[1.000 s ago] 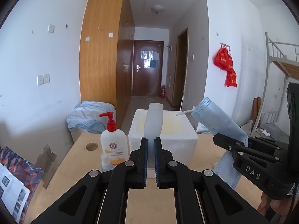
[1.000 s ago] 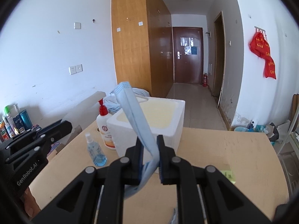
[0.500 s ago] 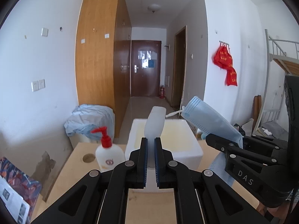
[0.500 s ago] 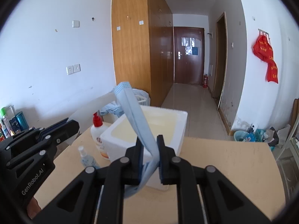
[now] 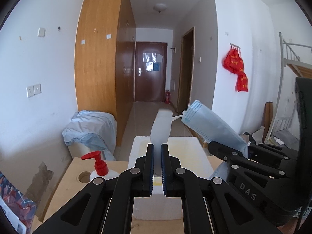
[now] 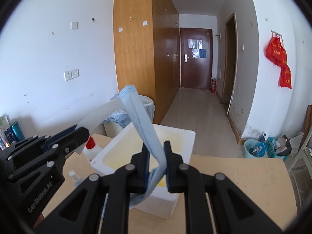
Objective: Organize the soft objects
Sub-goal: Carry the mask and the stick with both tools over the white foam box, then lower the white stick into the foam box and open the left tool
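Right wrist view: right gripper (image 6: 157,166) fingers pinch blue face mask (image 6: 139,117) above foam box (image 6: 185,136); limp, light, flops. Left gripper (image 5: 158,165) fingers clamp pale white strip (image 5: 160,128); grip mid-body.

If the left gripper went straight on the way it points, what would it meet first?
Most likely the white foam box: the left gripper, shut on a pale folded mask, aims at its open top. Depth is unclear.
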### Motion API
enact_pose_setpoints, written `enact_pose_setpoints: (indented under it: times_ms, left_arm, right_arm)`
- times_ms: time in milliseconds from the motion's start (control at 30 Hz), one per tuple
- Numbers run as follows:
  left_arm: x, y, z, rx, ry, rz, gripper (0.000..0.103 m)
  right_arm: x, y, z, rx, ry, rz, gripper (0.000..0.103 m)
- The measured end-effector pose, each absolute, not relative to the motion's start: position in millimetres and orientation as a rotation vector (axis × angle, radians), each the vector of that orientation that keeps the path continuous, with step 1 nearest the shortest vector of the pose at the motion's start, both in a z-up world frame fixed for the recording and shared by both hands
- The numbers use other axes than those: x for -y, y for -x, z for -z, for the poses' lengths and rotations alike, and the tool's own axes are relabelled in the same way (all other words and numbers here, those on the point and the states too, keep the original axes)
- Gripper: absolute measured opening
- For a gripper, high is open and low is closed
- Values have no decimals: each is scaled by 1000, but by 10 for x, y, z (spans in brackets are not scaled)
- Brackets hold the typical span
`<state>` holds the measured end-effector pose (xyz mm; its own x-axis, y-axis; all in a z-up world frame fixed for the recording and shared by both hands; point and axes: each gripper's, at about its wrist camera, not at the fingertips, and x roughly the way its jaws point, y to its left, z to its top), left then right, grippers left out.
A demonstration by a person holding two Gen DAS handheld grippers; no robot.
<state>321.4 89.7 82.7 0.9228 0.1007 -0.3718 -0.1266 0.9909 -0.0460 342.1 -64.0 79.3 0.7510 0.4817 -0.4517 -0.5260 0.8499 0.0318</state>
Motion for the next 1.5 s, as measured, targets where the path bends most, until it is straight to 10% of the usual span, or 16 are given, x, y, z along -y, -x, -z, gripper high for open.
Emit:
enact_pose_setpoints:
  times_ms: [1067, 1367, 1433, 1500]
  left_arm:
    - [-957, -3925, -429, -492, 66, -113, 9]
    - [-988, -3922, -436, -474, 58, -138, 24]
    - [-1008, -3911, -441, -474, 58, -148, 38]
    - [-1014, -3910, -442, -475, 56, -159, 74]
  right_arm:
    - [498, -3758, -637, -534, 104, -510, 17]
    - [509, -3767, -649, -538, 107, -508, 17]
    - [515, -3767, -649, -538, 105, -507, 17]
    - [514, -3772, -649, -539, 105, -507, 17]
